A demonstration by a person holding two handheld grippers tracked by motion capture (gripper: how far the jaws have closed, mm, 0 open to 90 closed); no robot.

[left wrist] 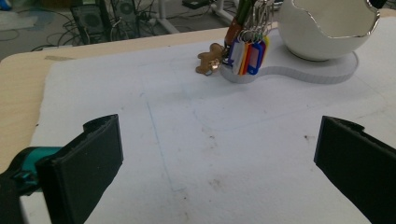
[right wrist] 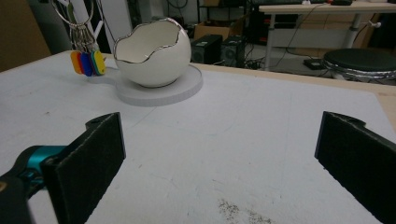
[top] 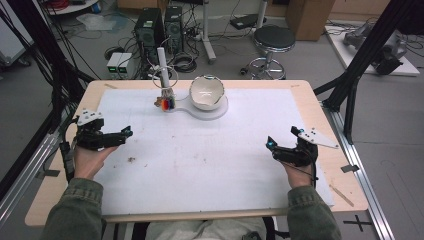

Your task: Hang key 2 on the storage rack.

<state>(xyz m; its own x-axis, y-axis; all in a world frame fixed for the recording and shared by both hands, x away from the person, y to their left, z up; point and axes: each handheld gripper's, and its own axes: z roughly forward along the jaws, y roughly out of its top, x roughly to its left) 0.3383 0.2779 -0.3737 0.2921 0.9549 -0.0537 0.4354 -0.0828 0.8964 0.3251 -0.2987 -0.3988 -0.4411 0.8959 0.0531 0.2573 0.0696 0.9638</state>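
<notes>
A white eggshell-shaped bowl (top: 206, 92) with a jagged silver rim stands on a white base (top: 215, 113) at the table's far middle. Beside it a white post (top: 162, 62) carries a bunch of coloured key tags (top: 166, 103) on rings, with a small brown bear charm (left wrist: 208, 58) hanging among them. My left gripper (top: 124, 134) rests at the mat's left edge, open, nothing between its jaws. My right gripper (top: 271, 146) sits at the mat's right side, also open and empty. In the right gripper view the bowl (right wrist: 152, 52) and tags (right wrist: 86, 62) lie far ahead.
A white mat (top: 210, 150) covers most of the wooden table (top: 320, 125). Small dirt specks (top: 131, 160) mark the mat near the left hand. Beyond the far edge stand computer towers (top: 150, 30), a black stool (top: 272, 40) and cables on the floor.
</notes>
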